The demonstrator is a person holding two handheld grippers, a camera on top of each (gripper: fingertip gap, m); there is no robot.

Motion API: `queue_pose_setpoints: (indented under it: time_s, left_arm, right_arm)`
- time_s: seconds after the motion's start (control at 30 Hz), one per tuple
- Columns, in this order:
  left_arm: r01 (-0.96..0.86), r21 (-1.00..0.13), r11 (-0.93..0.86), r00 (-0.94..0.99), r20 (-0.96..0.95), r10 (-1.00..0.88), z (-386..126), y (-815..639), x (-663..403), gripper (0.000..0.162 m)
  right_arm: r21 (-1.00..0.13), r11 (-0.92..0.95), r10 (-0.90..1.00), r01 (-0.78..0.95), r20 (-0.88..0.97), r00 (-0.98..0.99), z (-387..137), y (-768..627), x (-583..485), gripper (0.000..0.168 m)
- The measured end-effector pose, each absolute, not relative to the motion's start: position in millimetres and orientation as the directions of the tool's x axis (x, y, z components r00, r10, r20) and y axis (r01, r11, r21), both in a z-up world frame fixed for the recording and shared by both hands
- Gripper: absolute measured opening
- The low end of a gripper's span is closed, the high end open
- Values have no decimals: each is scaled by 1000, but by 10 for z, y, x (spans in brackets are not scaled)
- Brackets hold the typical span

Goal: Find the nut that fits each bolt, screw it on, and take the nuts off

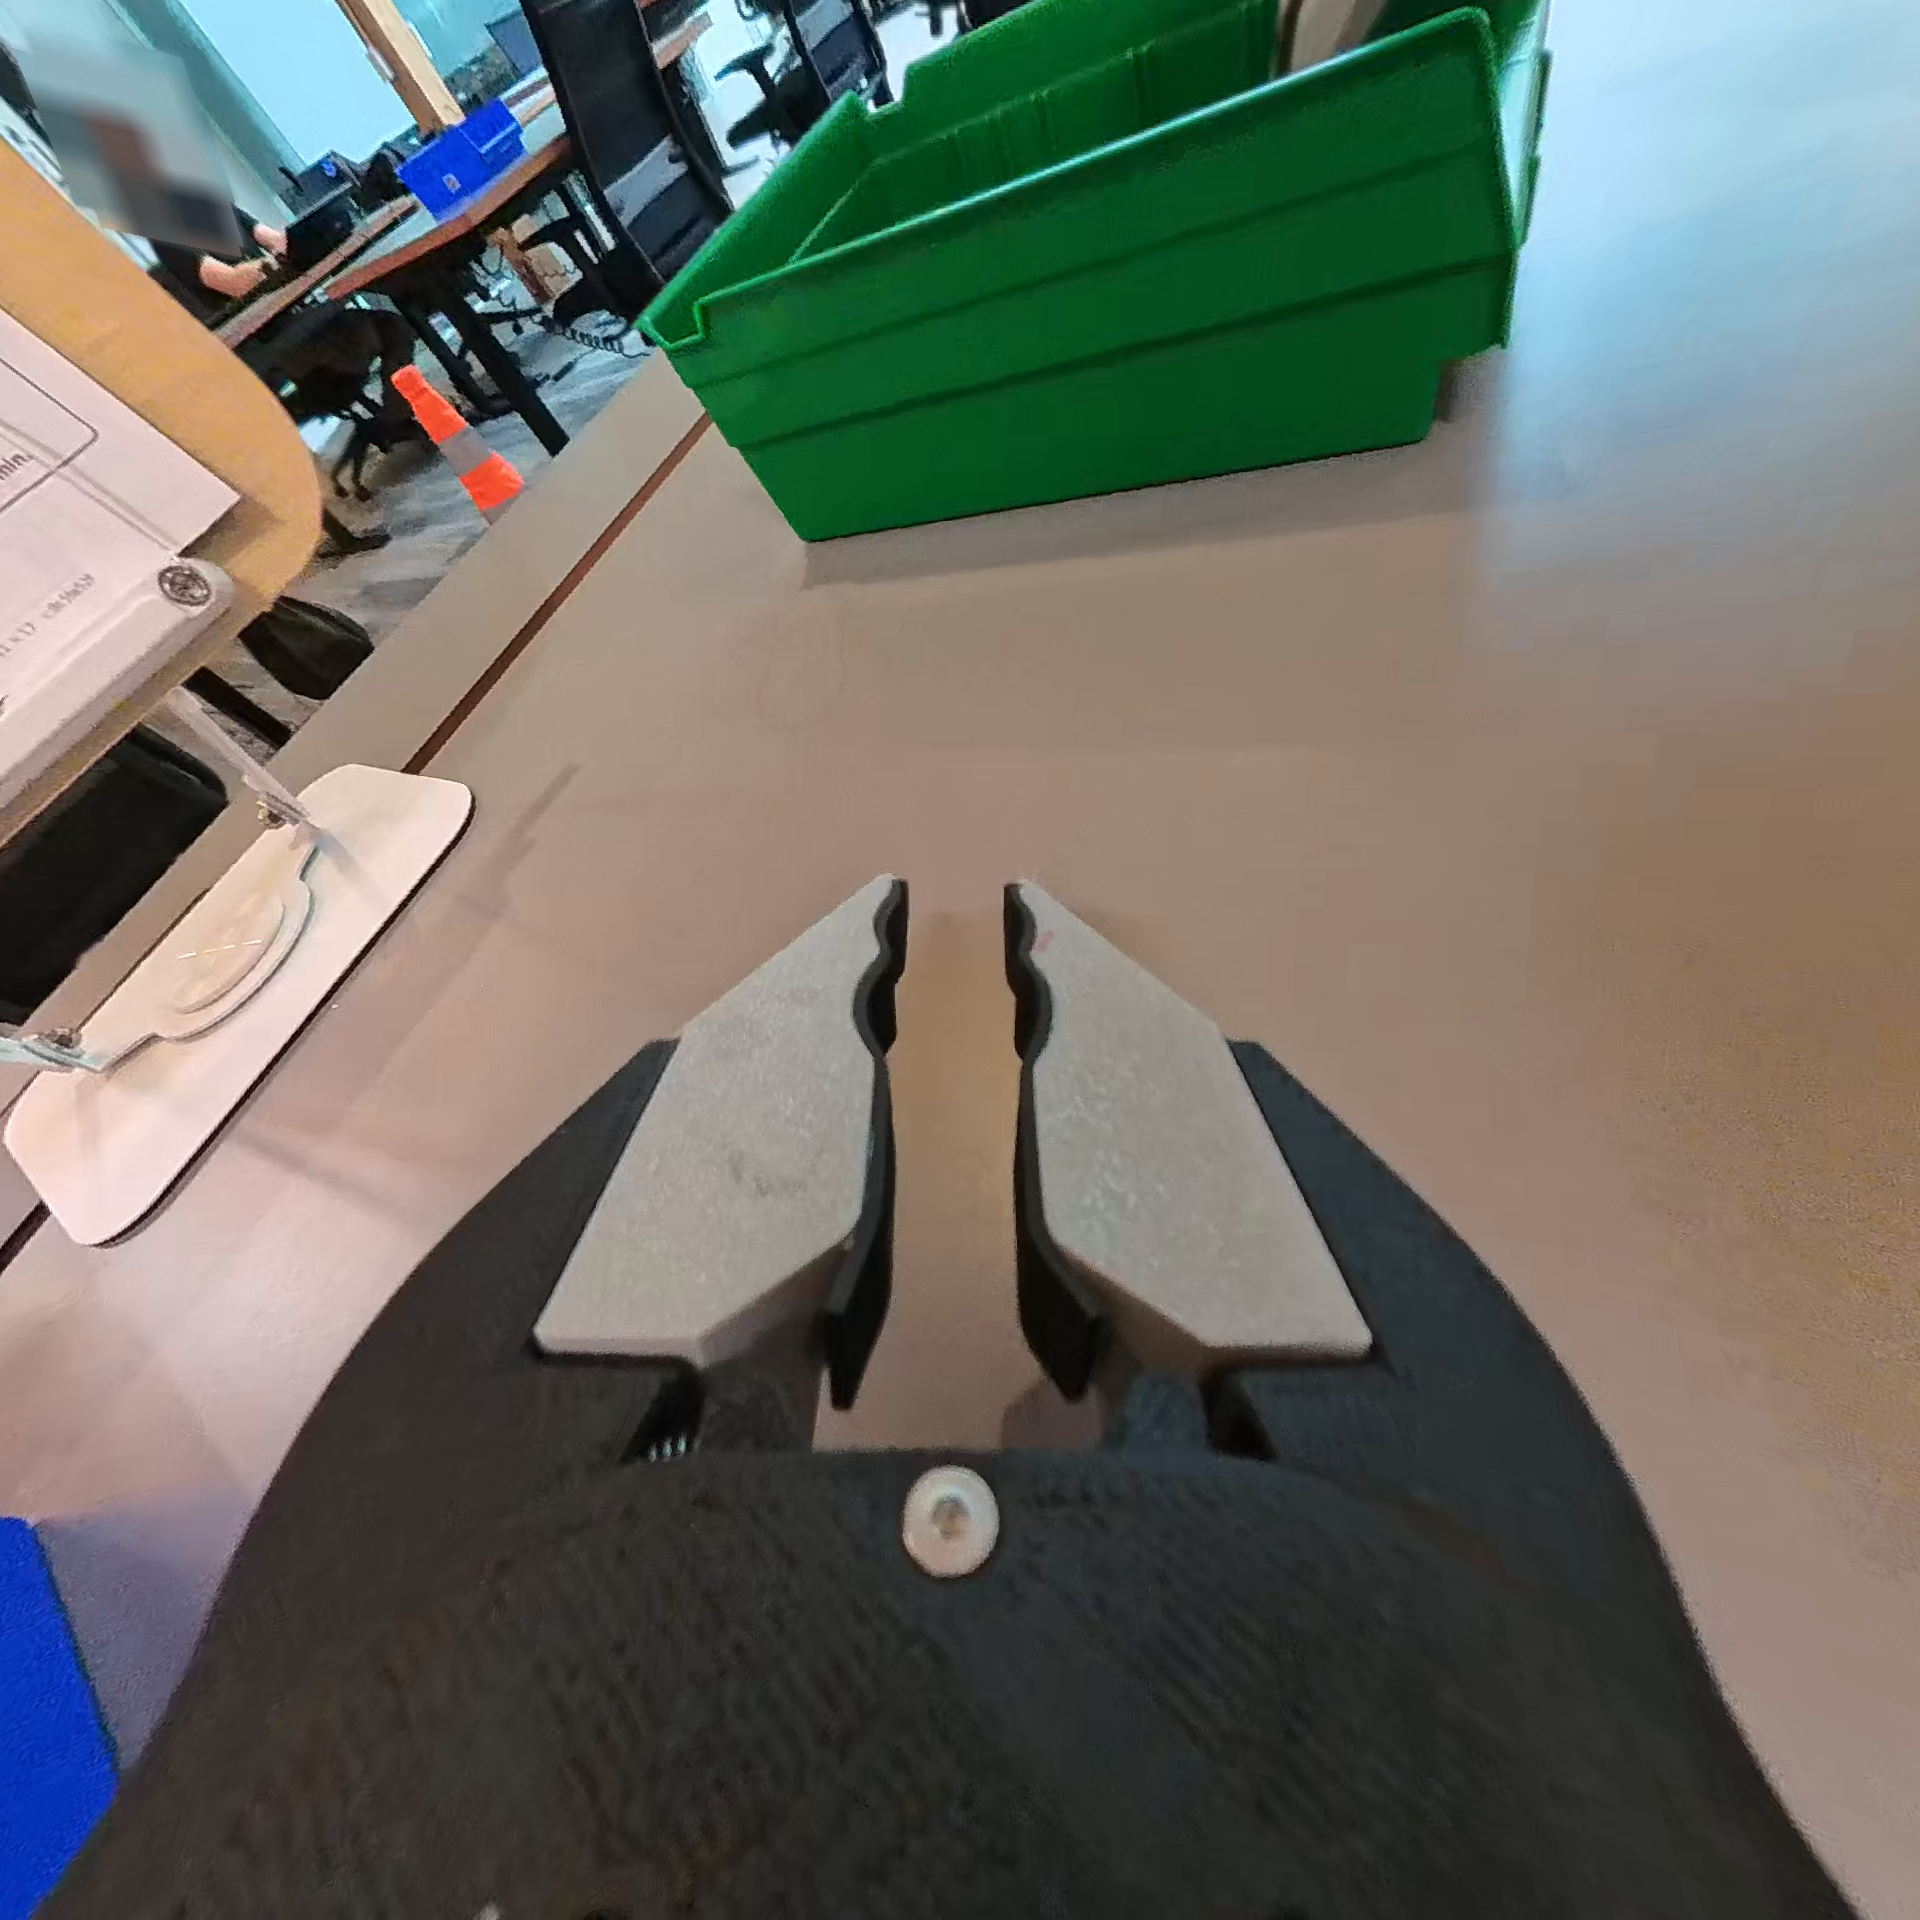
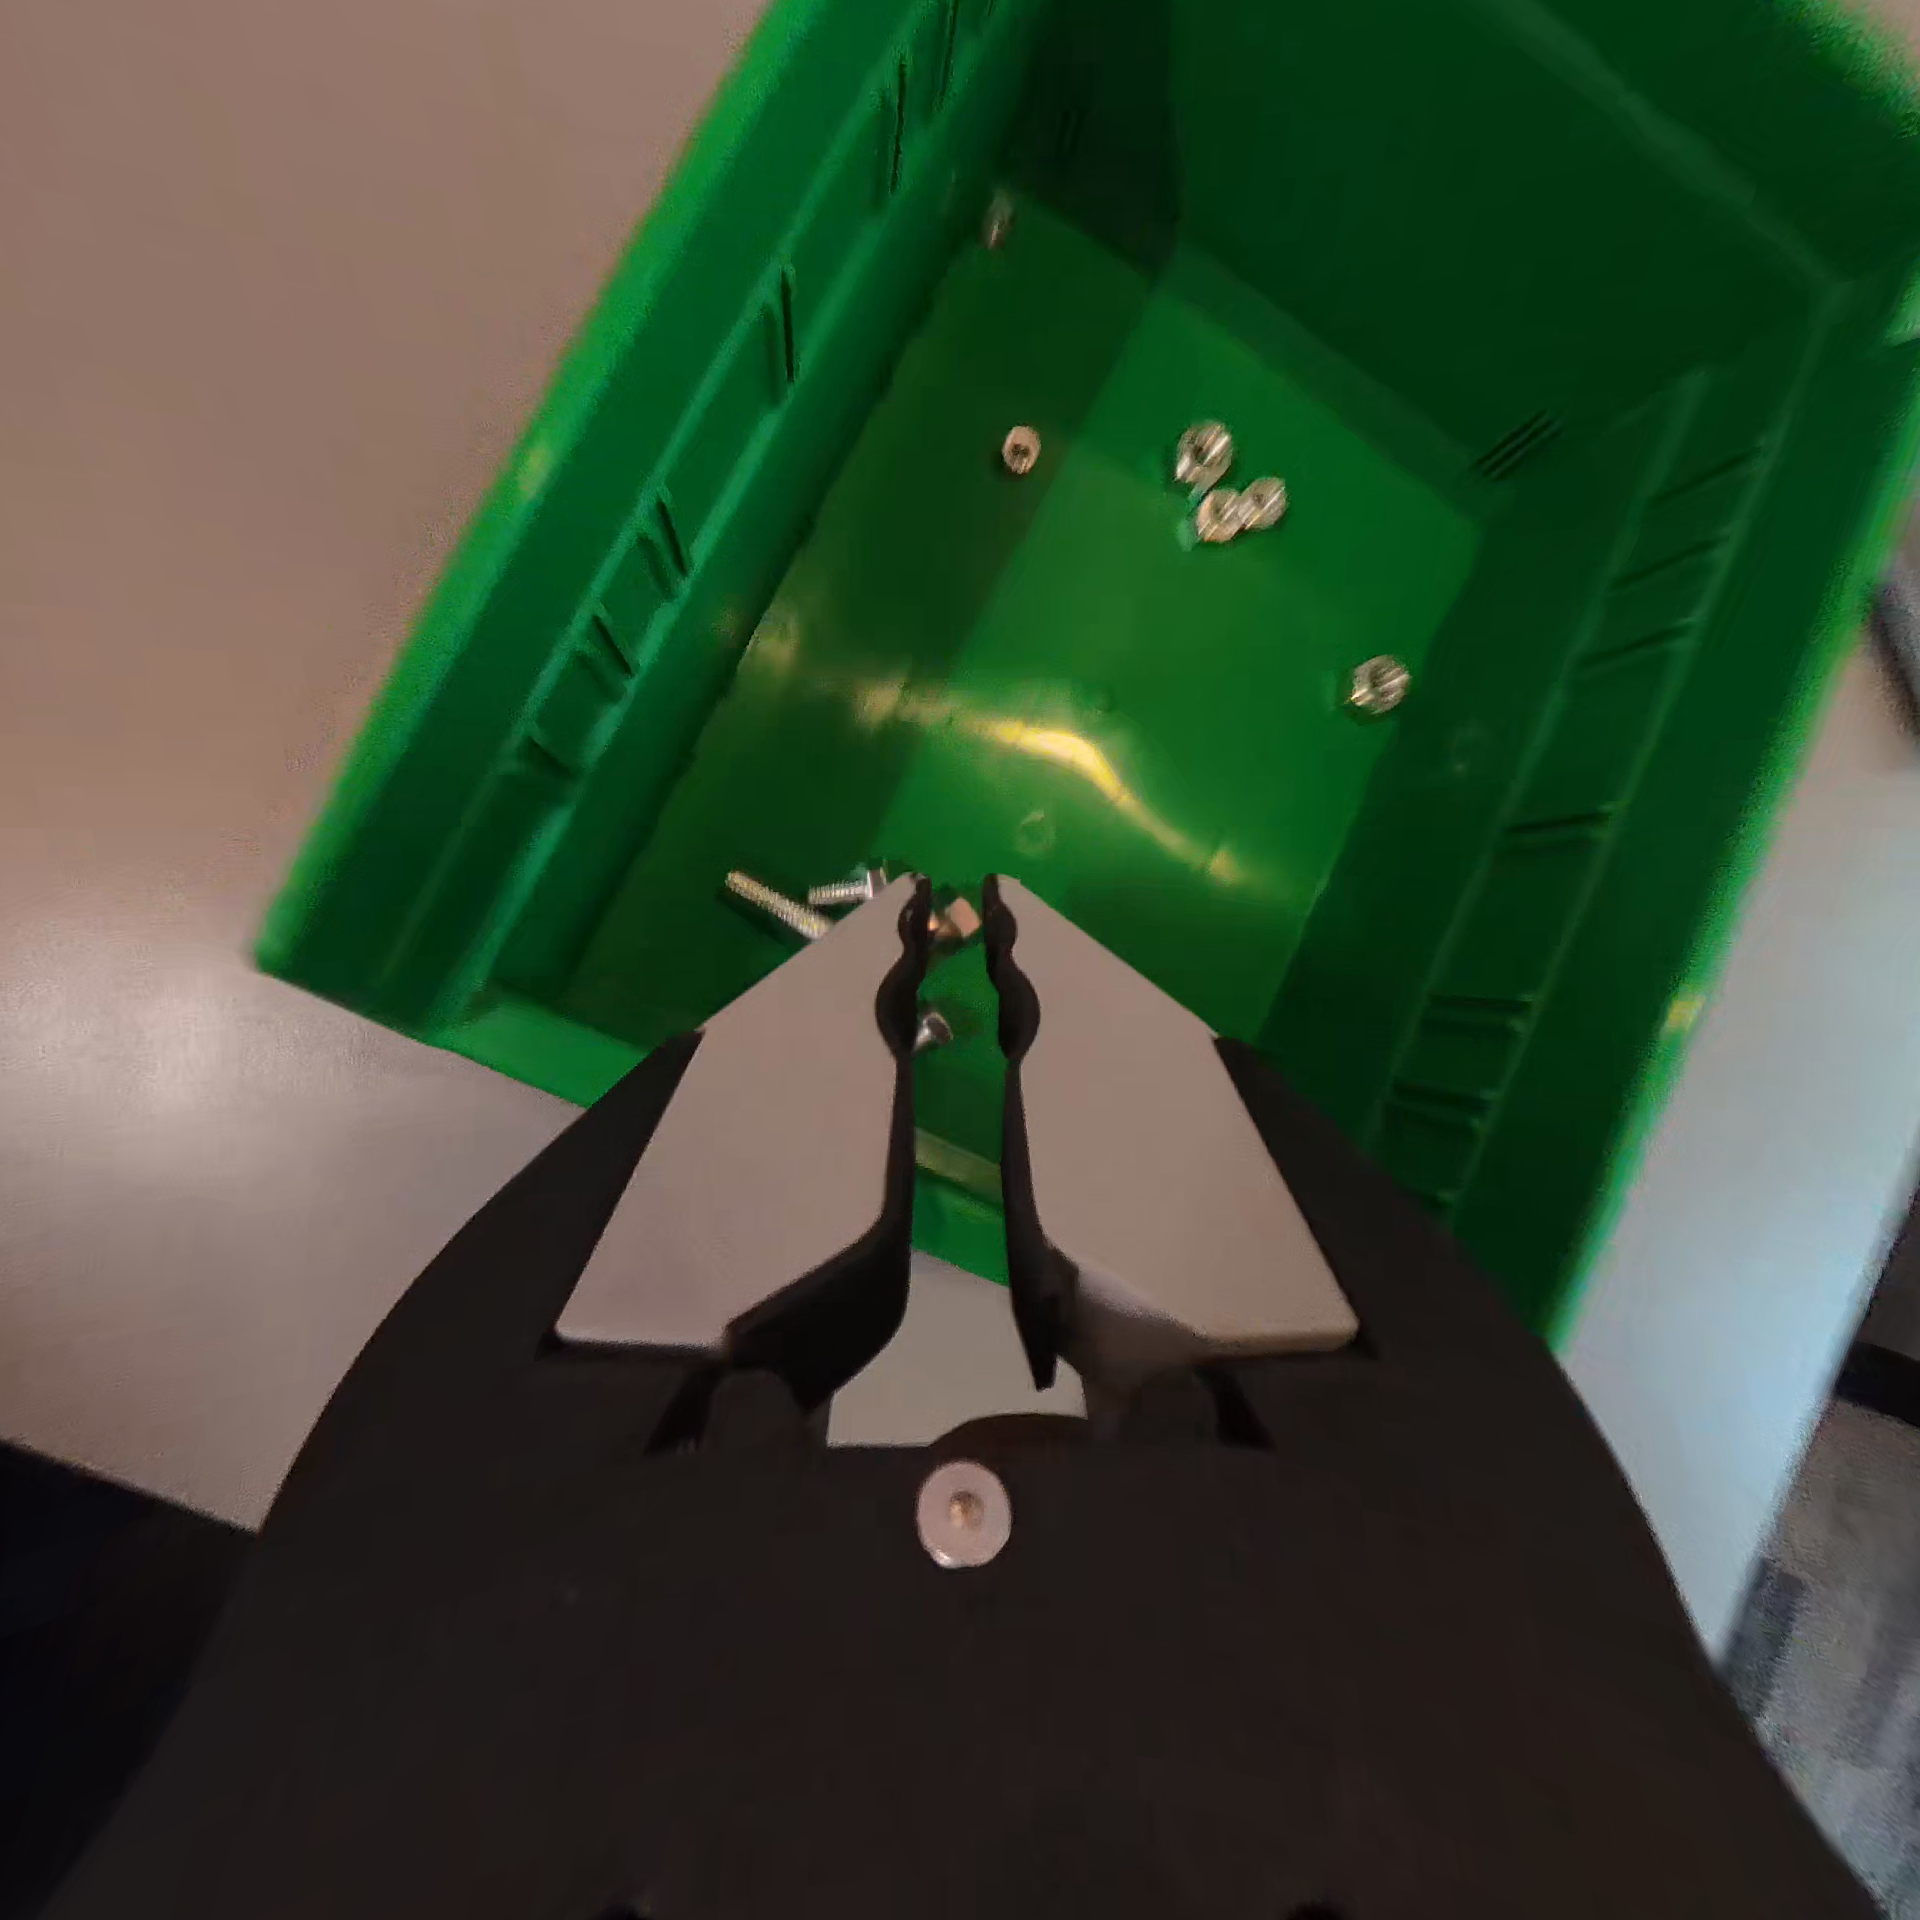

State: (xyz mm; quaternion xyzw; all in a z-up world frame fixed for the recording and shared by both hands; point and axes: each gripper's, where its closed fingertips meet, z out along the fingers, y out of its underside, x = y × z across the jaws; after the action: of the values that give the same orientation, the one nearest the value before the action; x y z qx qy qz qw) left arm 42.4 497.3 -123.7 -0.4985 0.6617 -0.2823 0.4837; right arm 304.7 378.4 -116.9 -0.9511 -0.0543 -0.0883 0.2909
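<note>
My right gripper (image 2: 953, 894) hangs over the near end of a green bin (image 2: 727, 540), its jaws a narrow gap apart. A small metal hex piece (image 2: 954, 920) shows between the tips; I cannot tell if they touch it. Two threaded bolts (image 2: 777, 902) lie just left of the tips, and another bolt head (image 2: 935, 1029) shows in the gap lower down. Several loose nuts (image 2: 1231, 499) lie farther in, with single nuts to the left (image 2: 1020, 449) and to the right (image 2: 1380, 683). My left gripper (image 1: 954, 904) is open and empty, low over the table.
In the left wrist view two nested green bins (image 1: 1091, 343) stand ahead on the beige table (image 1: 1351, 779). A paper sheet holder on a white base (image 1: 260, 977) stands at the left edge. A blue object (image 1: 42, 1704) sits at the lower left. An orange cone (image 1: 457, 436) stands on the floor beyond. Tip to tip, the grippers are about 30 cm apart.
</note>
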Motion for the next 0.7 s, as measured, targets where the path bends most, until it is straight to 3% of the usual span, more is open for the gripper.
queue_pose_setpoints:
  time_s: [0.13,0.27,0.37,0.5,0.7]
  left_arm:
    - [-399,-864,306,-45,-315,-948,-1255,4960,443,25]
    - [-391,-869,304,-36,-315,-948,-1168,4940,401,28]
    - [-372,-878,300,-29,-312,-950,-1076,4933,355,28]
    - [-355,-908,220,-15,-230,-973,-1028,4991,292,29]
    - [-440,-894,86,12,-102,-995,-1252,5094,278,37]
  right_arm:
    - [-654,-694,74,300,350,934,-584,3903,2624,12]
    - [-833,-475,213,285,205,955,-21,4168,1786,20]
    - [-946,-271,374,177,66,925,287,4429,1107,20]
    - [-981,-183,441,58,-30,897,92,4963,668,29]
    - [-983,-134,437,127,57,898,-562,5495,596,31]
